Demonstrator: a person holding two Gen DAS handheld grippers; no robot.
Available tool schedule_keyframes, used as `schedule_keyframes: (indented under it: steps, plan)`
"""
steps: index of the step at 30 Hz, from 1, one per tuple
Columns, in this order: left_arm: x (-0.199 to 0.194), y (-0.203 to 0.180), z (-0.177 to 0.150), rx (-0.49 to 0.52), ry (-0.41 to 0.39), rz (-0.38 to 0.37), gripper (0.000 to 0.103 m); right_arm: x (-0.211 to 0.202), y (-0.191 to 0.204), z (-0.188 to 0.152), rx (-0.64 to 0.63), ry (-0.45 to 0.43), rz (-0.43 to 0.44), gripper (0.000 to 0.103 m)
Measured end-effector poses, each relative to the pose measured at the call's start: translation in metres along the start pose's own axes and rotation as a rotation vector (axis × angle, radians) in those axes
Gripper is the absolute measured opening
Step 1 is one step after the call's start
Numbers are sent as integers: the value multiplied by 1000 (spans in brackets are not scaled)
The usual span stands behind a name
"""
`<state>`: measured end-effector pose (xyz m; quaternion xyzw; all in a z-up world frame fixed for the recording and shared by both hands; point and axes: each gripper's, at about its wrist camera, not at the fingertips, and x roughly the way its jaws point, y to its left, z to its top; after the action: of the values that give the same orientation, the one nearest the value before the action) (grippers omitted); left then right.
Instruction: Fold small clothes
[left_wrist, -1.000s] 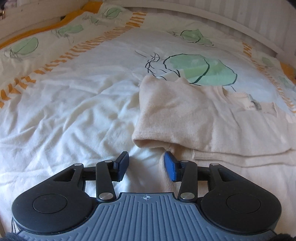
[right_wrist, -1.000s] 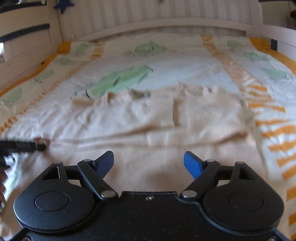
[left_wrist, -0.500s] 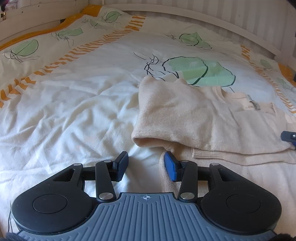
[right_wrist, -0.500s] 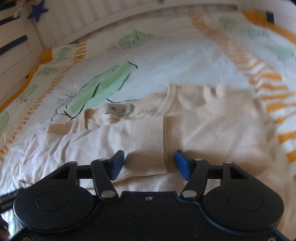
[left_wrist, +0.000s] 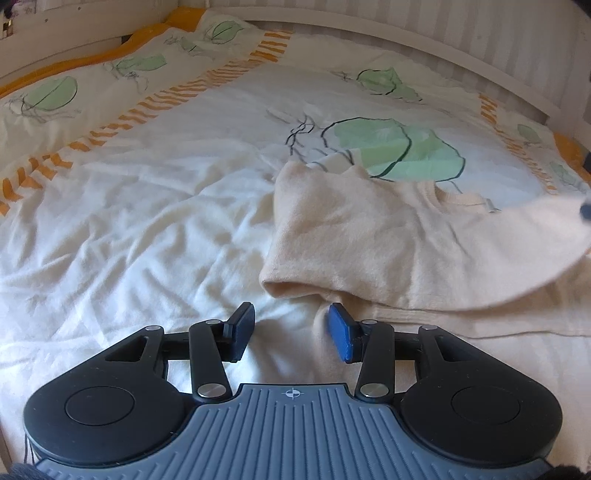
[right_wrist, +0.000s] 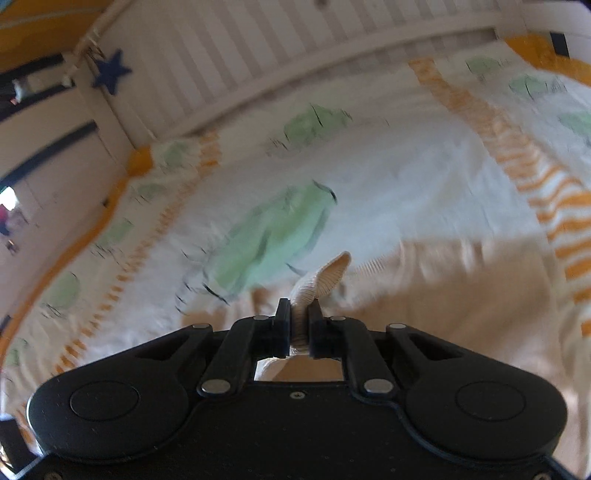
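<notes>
A small cream knit sweater lies on the bed, its left side folded over. My left gripper is open and empty, low over the sheet just in front of the sweater's folded near-left corner. My right gripper is shut on the ribbed cuff of the sweater's sleeve and holds it lifted above the sweater's body. In the left wrist view the raised sleeve is a blurred band at the right edge, with the right gripper's blue tip beside it.
The bed cover is white with green leaf prints and orange striped borders, and wrinkled at the left. A white slatted bed frame runs along the far side, with a blue star on it.
My right gripper has shut on the sleeve cuff and lifted it off the sweater, swinging its view upward. My left gripper has stayed open in about the same place.
</notes>
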<state>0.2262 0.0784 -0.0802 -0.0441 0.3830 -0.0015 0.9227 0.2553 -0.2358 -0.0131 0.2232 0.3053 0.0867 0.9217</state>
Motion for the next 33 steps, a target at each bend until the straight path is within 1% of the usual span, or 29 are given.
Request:
schedule_keyframes:
  steps: [5, 7, 9, 10, 12, 16, 18, 20, 22, 23, 24, 25, 27, 28, 29, 30, 31, 32, 33]
  plan:
    - [1, -10, 5, 39, -17, -1, 43, -28, -3, 25, 14, -79, 11, 16]
    - [10, -15, 5, 68, 1, 20, 43, -36, -10, 32, 10, -101, -14, 16]
    - [19, -18, 4, 96, 21, 45, 44, -44, -21, 36, 0, -127, -60, 16]
    - [20, -19, 2, 102, 15, 49, 45, -45, -27, 35, 1, -129, -82, 16]
    - [21, -17, 1, 100, 3, 62, 49, -41, -42, 33, 16, -101, -119, 16]
    - [20, -9, 2, 48, 6, 54, 49, -28, -63, 16, 11, -31, -185, 16]
    - [19, -7, 2, 40, 6, 54, 49, -18, -70, 5, -9, 2, -230, 16]
    - [19, -5, 1, 47, 6, 54, 50, -8, -79, -8, -27, 41, -283, 20]
    - [18, -5, 0, 60, 8, 56, 50, -8, -92, -21, -27, 85, -330, 25]
    - [17, -4, 0, 63, 8, 55, 50, -6, -98, -27, -23, 99, -347, 25]
    - [17, -4, 0, 62, 10, 53, 50, -7, -102, -32, -17, 101, -357, 24]
    - [17, -2, 0, 61, 14, 50, 50, -14, -106, -34, -12, 92, -360, 20]
    - [15, 0, 1, 61, 21, 43, 51, -23, -107, -38, -15, 72, -363, 21]
    - [14, 1, 2, 65, 26, 42, 51, -26, -106, -37, -24, 70, -373, 24]
    - [11, 2, 2, 65, 30, 43, 50, -31, -102, -36, -39, 64, -388, 34]
    - [8, 4, 3, 61, 32, 45, 50, -35, -98, -34, -58, 54, -408, 42]
    - [4, 5, 3, 54, 31, 51, 50, -38, -94, -35, -76, 39, -425, 53]
    - [-2, 6, 5, 46, 25, 61, 50, -43, -89, -35, -96, 13, -441, 58]
    - [-7, 7, 6, 40, 14, 73, 49, -49, -83, -35, -118, -22, -447, 59]
